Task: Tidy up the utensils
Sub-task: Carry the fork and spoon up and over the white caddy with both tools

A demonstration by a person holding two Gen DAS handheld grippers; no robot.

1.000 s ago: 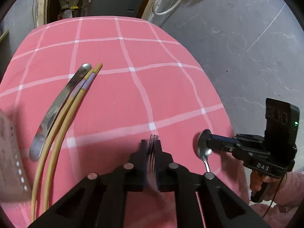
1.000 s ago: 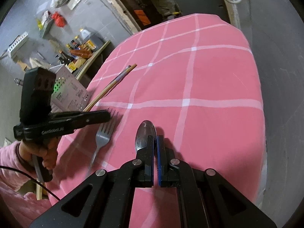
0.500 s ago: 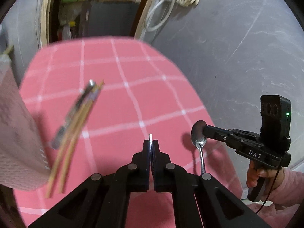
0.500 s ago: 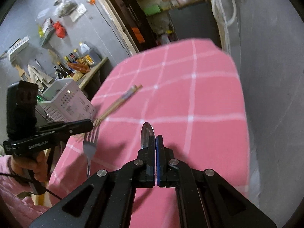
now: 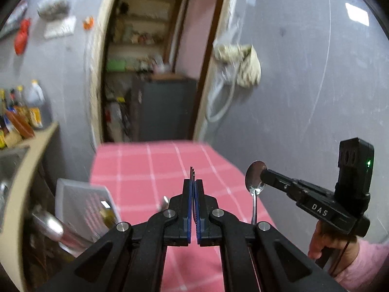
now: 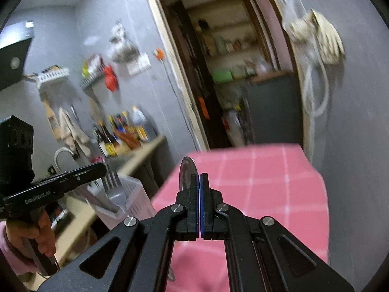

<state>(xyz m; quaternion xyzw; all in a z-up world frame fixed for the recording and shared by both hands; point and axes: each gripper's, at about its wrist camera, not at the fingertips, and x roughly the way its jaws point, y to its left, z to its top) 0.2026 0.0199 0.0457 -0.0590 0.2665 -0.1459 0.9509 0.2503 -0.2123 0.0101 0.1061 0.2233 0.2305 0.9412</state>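
My left gripper (image 5: 193,182) is shut on a metal fork (image 5: 192,171), held upright with its tines poking above the fingers; from the right wrist view the fork (image 6: 112,185) hangs handle down above a white perforated utensil basket (image 6: 132,202). My right gripper (image 6: 199,177) is shut on a metal spoon (image 6: 186,175), bowl up; in the left wrist view the spoon (image 5: 254,177) hangs handle down over the pink checked tablecloth (image 5: 150,168). Both grippers are lifted high above the table. The basket (image 5: 80,202) stands at the table's left edge.
A counter with a sink (image 5: 9,163) and several bottles (image 6: 121,131) runs along the left. A doorway to a storage room (image 5: 150,73) is behind the table. A grey wall with a hose and cloth (image 5: 240,65) is on the right. A knife tip (image 5: 165,200) peeks beside my left fingers.
Both grippers have risen and tilted up from the tablecloth, carrying the fork and the spoon. The views now face the doorway, and the basket has come into sight at the left.
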